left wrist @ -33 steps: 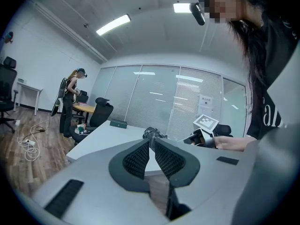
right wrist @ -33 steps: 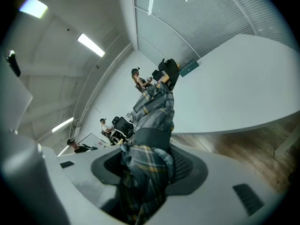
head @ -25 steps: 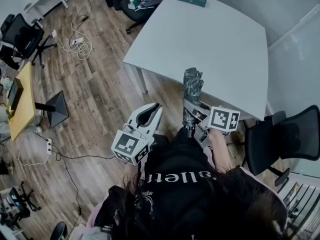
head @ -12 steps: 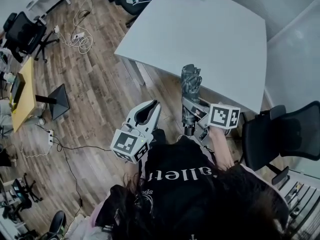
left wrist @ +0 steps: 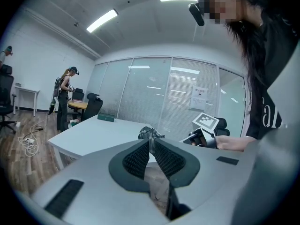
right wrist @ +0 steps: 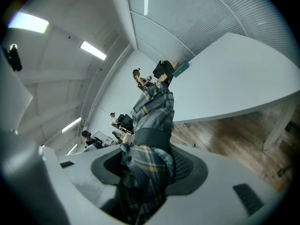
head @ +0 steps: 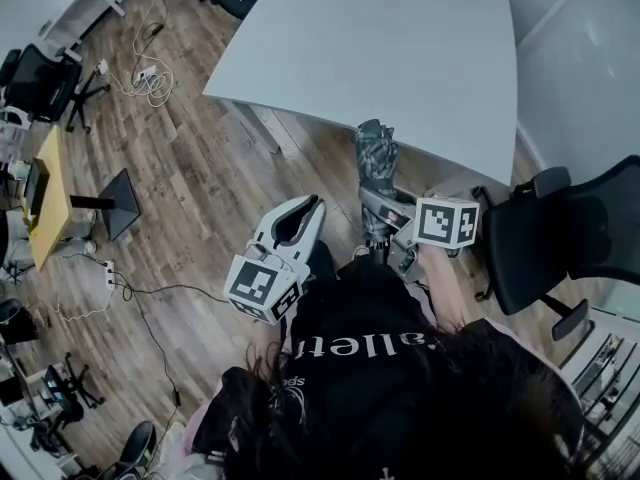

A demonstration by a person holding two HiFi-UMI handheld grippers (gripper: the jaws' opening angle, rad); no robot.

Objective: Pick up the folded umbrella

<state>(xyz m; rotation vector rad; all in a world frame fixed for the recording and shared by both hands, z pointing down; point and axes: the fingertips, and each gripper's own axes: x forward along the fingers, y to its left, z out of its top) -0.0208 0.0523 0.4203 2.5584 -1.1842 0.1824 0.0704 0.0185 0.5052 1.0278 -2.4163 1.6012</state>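
Plainly, the right gripper (right wrist: 150,150) has its jaws clamped on the folded umbrella (right wrist: 153,110), the pads pressing the plaid cloth just behind the dark strap that binds the bundle. That is probably a sensible spot, since the cloth is wrapped tightest there and should slip least. From the jaws the umbrella's bulkier end sticks out forward and upward. It hangs clear in the air over the wooden floor (head: 190,183), near the closest edge of the white tabletop (head: 400,48) but not touching it, so the pickup looks already made. The left gripper (left wrist: 151,146) has its jaws closed together with nothing between them. It is held just beside the right one and takes no share of the load, likely because one grip is enough for so light a thing. By count there is one umbrella, two grippers with one marker cube (head: 447,221) apiece, one nearby tabletop, and one small green box (left wrist: 106,118) at its far side.
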